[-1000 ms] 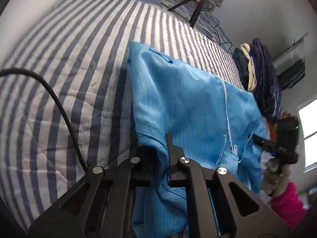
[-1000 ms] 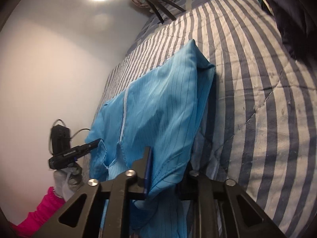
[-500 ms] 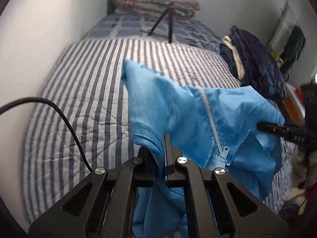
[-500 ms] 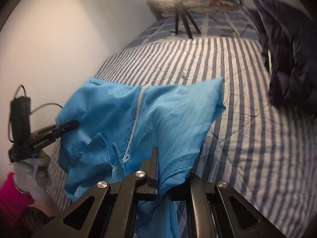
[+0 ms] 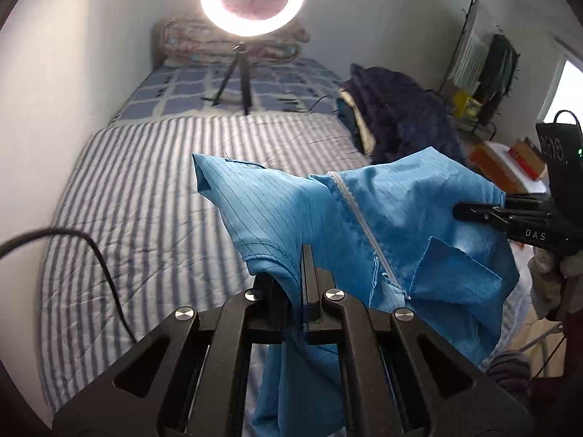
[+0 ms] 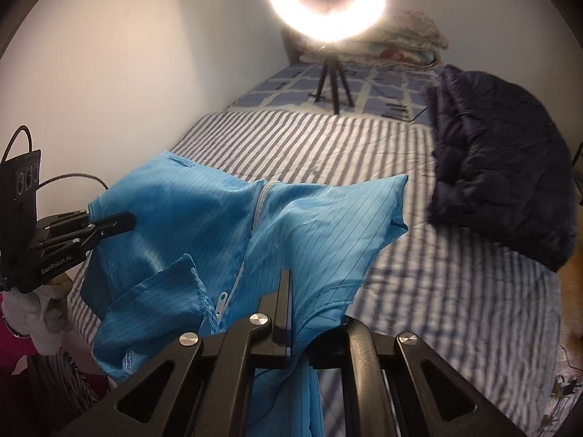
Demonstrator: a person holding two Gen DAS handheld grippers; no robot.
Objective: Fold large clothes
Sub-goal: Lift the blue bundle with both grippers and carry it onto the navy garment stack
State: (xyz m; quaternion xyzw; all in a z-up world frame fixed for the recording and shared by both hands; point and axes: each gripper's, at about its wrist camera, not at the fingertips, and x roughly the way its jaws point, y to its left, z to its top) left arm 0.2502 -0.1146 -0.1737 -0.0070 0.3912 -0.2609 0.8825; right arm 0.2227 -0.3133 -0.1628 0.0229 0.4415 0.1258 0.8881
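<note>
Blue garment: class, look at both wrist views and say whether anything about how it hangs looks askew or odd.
Yes. The blue garment hangs bunched between the left tongs and right tongs, not spread flat on the striped bed. Its zipper runs aslant, and a collar flap droops loose beside it.

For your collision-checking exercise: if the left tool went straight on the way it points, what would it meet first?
The left tool is already shut on the blue garment, so that cloth lies directly ahead. Beyond it, probably the striped bed, though depth is unclear.
</note>
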